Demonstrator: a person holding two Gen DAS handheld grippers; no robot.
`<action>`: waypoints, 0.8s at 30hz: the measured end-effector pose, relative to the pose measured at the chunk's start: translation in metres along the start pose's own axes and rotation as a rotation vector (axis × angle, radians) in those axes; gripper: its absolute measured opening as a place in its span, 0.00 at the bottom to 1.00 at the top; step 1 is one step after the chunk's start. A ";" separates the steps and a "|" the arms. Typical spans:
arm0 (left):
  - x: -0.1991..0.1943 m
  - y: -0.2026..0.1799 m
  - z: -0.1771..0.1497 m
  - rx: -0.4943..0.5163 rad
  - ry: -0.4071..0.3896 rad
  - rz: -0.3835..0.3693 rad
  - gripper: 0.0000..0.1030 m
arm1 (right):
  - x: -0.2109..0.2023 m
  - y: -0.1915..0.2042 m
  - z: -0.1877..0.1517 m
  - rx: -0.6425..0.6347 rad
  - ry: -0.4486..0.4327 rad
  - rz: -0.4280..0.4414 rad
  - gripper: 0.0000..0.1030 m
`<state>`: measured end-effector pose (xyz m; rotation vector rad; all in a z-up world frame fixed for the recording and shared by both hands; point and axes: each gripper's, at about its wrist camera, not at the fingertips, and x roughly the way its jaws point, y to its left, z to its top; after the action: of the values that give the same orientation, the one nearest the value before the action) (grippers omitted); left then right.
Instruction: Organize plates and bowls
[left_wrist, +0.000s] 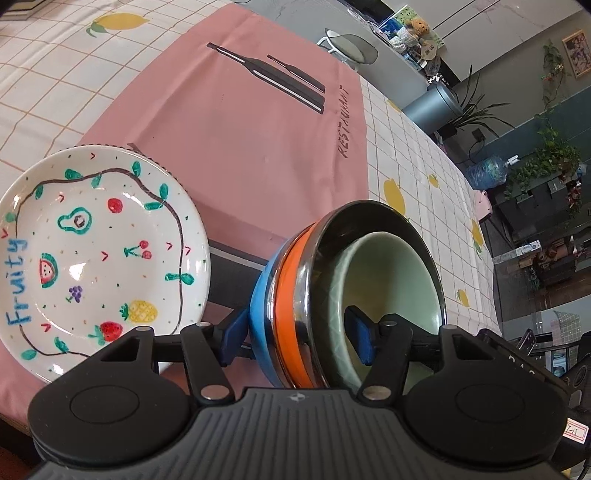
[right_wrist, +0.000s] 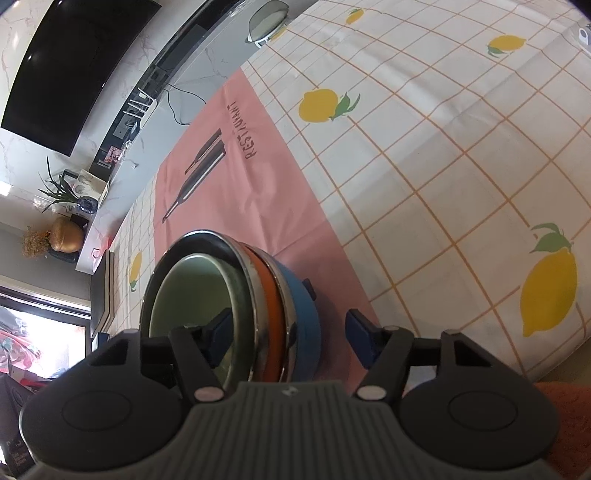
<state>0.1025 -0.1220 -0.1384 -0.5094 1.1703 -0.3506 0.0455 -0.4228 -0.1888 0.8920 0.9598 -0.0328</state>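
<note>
A stack of nested bowls (left_wrist: 291, 295) stands on the pink placemat (left_wrist: 251, 140): blue outside, then orange, a steel-rimmed one, and a pale green bowl (left_wrist: 391, 273) innermost. My left gripper (left_wrist: 295, 332) is open with its jaws astride the stack's wall, one blue pad outside, one inside the green bowl. My right gripper (right_wrist: 291, 328) is open astride the opposite wall of the same stack (right_wrist: 280, 306), one pad inside the green bowl (right_wrist: 192, 288), one outside. A white plate (left_wrist: 99, 251) painted with fruit and "Fruity" lies left of the stack.
The placemat (right_wrist: 236, 184) lies on a white lemon-print tablecloth (right_wrist: 443, 166). The table's far edge, a stool (left_wrist: 351, 46) and room furniture lie beyond. A second plate's rim shows under the white plate.
</note>
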 end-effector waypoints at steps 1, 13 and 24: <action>0.000 0.001 0.000 -0.005 -0.002 -0.002 0.66 | 0.001 0.000 0.000 0.004 0.006 0.007 0.58; 0.002 -0.001 0.002 0.014 0.003 0.017 0.54 | 0.014 -0.001 0.001 0.034 0.084 0.040 0.55; 0.006 -0.004 0.003 0.042 0.003 0.023 0.52 | 0.020 0.002 0.001 0.009 0.102 0.011 0.47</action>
<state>0.1073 -0.1274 -0.1402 -0.4584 1.1685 -0.3552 0.0583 -0.4153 -0.2017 0.9138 1.0503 0.0183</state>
